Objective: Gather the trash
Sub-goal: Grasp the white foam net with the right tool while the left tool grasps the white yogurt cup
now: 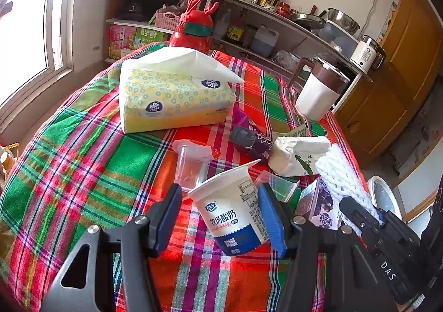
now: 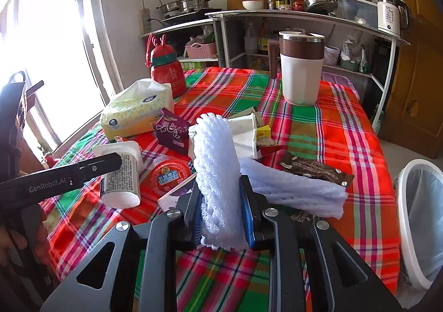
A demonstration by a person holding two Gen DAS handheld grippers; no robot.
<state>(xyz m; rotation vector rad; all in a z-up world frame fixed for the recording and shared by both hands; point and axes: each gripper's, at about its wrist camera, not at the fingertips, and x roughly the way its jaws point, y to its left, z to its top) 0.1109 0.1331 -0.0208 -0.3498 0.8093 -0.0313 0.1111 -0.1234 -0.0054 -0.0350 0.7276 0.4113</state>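
Kitchen shelving of pale metal lines the back wall, loaded with steel pots, bottles and a wooden chopping board, and a bright window fills the left side. In front stands the worktop [image 2: 318, 129], covered with a woven plaid cloth in red, green and orange.

Along its far edge stand a red bottle [image 2: 166, 71] with a green band and a white mug [image 2: 301, 71] with a brown lid and handle. A soft yellow tissue pack [image 1: 171, 93] lies near the far left corner, a white sheet poking from its top.

Trash crowds the near right part of the cloth: a glossy purple wrapper [image 2: 171, 132], a crumpled white carton [image 1: 299, 154], a clear plastic cup [image 1: 191, 165] lying on its side, a brown foil wrapper [image 2: 315, 169] and a flat second piece of foam netting [image 2: 296, 187].

The left gripper [image 1: 221, 212] straddles a white yogurt cup [image 1: 235, 212] tipped on its side, smooth plastic with a blue base. Its blue pads stand half open; the right pad is at the cup's wall, the left pad is clear of it.

The right gripper [image 2: 220, 215] is squeezed nearly closed on a roll of white foam netting [image 2: 216, 162], soft and ribbed, which stands upright between the pads.

Beyond the worktop's right edge sits a round white bin [image 2: 415, 218] lined with a thin clear bag.
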